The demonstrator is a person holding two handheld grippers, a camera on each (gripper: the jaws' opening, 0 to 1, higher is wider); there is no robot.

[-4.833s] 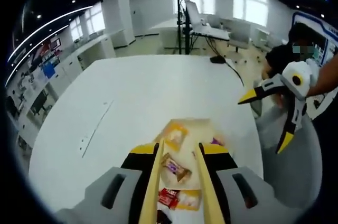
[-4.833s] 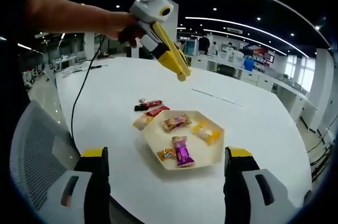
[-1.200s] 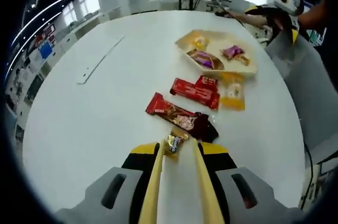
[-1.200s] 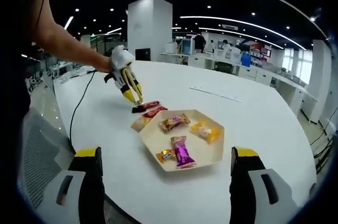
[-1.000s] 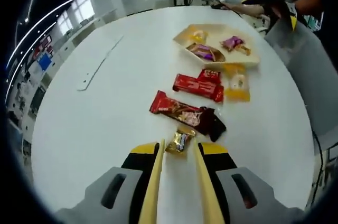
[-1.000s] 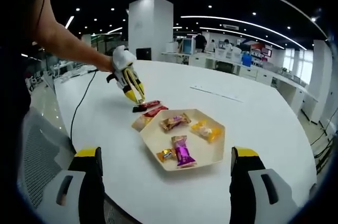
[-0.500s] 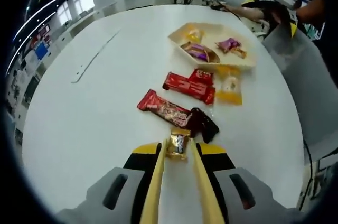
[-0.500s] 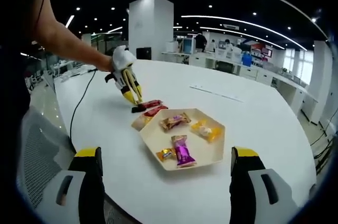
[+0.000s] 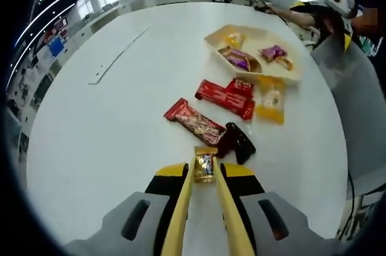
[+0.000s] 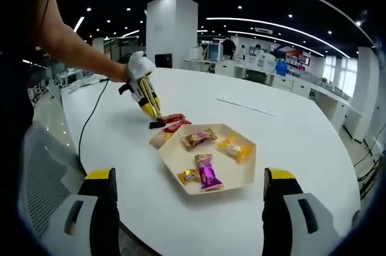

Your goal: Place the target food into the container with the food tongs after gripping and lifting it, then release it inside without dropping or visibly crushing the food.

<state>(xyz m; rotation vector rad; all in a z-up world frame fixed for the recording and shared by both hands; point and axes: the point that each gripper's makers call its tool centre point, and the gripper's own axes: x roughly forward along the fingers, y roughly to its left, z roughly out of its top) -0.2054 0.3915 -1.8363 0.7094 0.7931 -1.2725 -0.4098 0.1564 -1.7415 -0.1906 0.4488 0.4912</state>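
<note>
A small gold-wrapped candy point(image 9: 204, 165) sits between the yellow tong-like jaws of my left gripper point(image 9: 204, 166), which press on both its sides just above the white table. From the right gripper view, the left gripper point(image 10: 152, 115) tilts down beside the loose wrappers. A beige hexagonal tray point(image 9: 258, 40) holds a brown-purple candy point(image 9: 238, 58), a purple one point(image 9: 272, 52) and a yellow one point(image 9: 234, 38). My right gripper point(image 10: 192, 175) hovers wide open, well short of the tray point(image 10: 232, 170).
Two red bars point(image 9: 194, 122) point(image 9: 224, 98), a dark wrapper point(image 9: 237, 141) and a yellow packet point(image 9: 271, 102) lie between the candy and the tray. A grey mesh chair point(image 10: 42, 171) stands at the table edge. A black cable point(image 10: 90, 117) trails across the table.
The left jaws have narrowed onto the gold candy, which lay loose between them a second ago. The right gripper has stayed still and open.
</note>
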